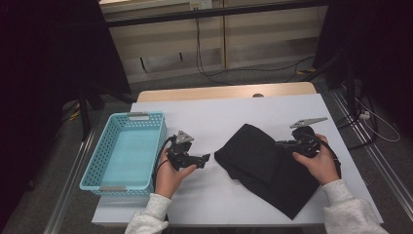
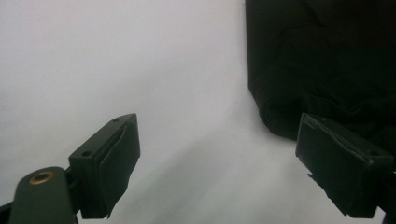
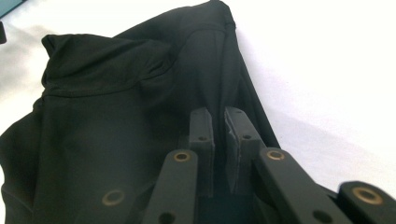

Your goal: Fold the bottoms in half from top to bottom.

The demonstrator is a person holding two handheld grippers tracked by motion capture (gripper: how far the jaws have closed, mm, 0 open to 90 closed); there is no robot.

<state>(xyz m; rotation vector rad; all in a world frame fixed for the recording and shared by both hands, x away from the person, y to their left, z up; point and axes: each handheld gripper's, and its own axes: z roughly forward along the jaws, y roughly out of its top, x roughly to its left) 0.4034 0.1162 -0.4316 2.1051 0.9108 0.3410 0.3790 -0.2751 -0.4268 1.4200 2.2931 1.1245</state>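
Lying crumpled right of centre on the white tabletop (image 1: 219,117), the black garment (image 1: 263,163) is pinched at its right edge by the clenched right claw (image 1: 282,144); the left claw (image 1: 207,158) gapes released beside it, near the blue basket (image 1: 109,141) at left.

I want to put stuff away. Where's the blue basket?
In the high view the basket sits at the table's left edge, just left of the left claw, well apart from the black cloth.
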